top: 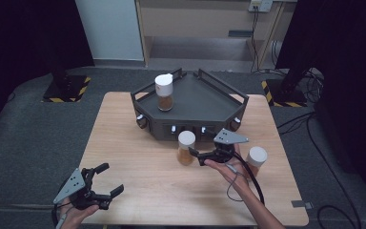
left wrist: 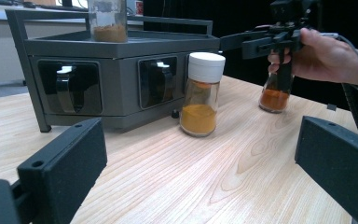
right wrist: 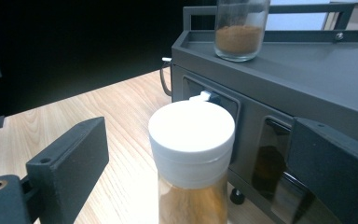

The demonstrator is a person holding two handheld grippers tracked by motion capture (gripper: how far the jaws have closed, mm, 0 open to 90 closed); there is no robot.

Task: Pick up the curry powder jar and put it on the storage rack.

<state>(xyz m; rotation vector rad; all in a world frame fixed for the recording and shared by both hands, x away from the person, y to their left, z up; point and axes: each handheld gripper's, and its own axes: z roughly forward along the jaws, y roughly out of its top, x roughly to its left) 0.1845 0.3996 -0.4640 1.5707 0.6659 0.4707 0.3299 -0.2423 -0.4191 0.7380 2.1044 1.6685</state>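
In the high view the right gripper [top: 196,155], right of centre, has its spread jaws on either side of a white-capped spice jar [top: 186,147] without pressing it. The jar stands on the table [top: 138,162] before the dark rack [top: 190,107]; in the right gripper view its bottom is cut off. The left gripper [top: 108,179], lower left, is spread on nothing. A second jar [top: 256,160] is partly hidden behind the right hand [top: 226,167].
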